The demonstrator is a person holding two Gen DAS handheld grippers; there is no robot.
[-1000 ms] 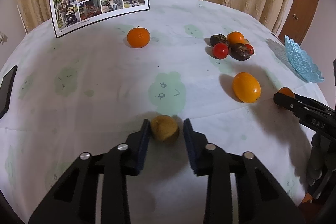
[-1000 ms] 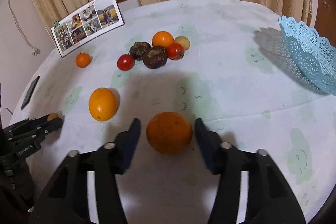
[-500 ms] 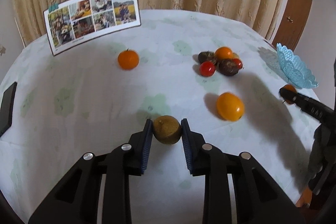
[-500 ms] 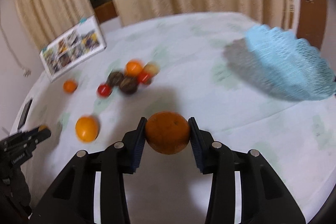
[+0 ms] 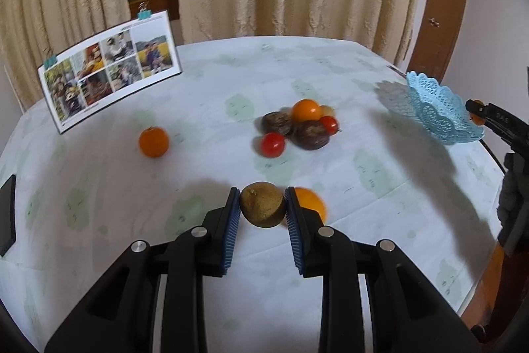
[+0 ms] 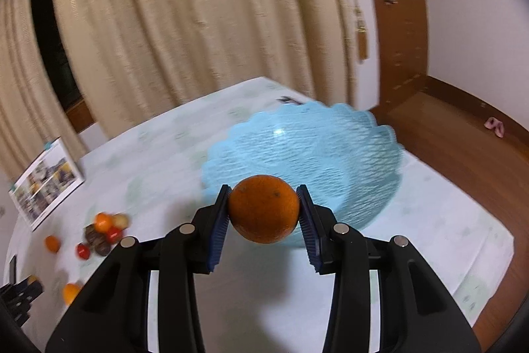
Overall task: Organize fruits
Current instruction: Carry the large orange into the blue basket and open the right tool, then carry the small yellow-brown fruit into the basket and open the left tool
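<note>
In the left wrist view, the left gripper fills the lower centre, its two blue pads clamped on one brownish-green round fruit held clear of the table. Just behind its right finger, one yellow-orange fruit lies on the cloth, half hidden. Farther up, left of centre, sits one small orange alone. In the middle of the frame is a cluster of fruits touching one another: two red tomatoes, two dark brown fruits, one orange one, and a pale one barely showing at the back, six in all. At the right edge stands one blue lace basket, with the tip of the other gripper just beside it. At the upper left one photo card stands held by two clips, and curtains hang behind. In the right wrist view, the right gripper at lower centre grips one large orange between its two pads, lifted in front of the basket's near rim; the basket looks empty, though blurred.
</note>
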